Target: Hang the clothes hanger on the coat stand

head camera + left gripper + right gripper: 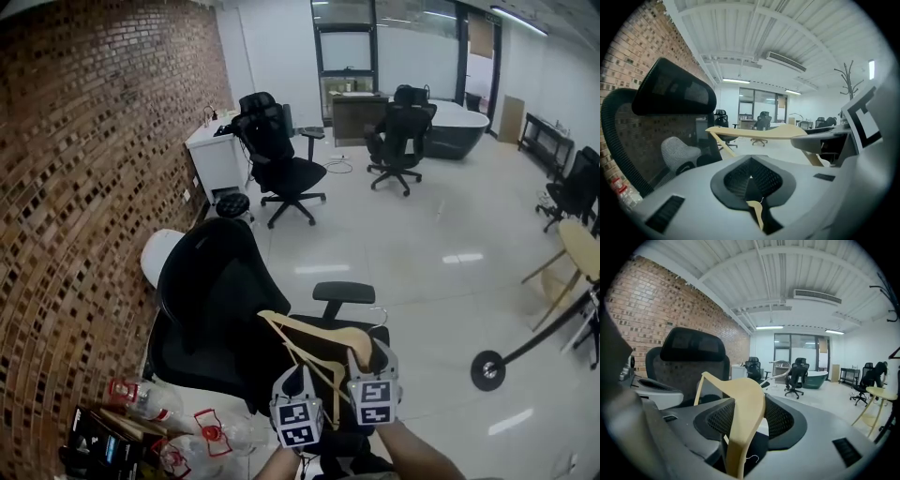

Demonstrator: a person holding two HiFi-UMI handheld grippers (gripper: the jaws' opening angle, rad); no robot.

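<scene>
A light wooden clothes hanger (314, 339) with a metal hook (377, 312) hangs above the seat of a black office chair (220, 291). My left gripper (296, 382) is shut on a thin lower part of it, seen as a wood sliver (757, 213) between the pads. My right gripper (369, 364) is shut on the broad shoulder (743, 413) near the hook (780, 367). The coat stand (488, 369) rises from a round black base on the floor to my right. Its branched top (849, 79) shows in the left gripper view.
A brick wall (84, 159) runs along the left. Plastic bottles (141, 398) and clutter lie at its foot. More office chairs (281, 159) and a white cabinet (217, 155) stand farther back. A wooden table (581, 253) is at the right.
</scene>
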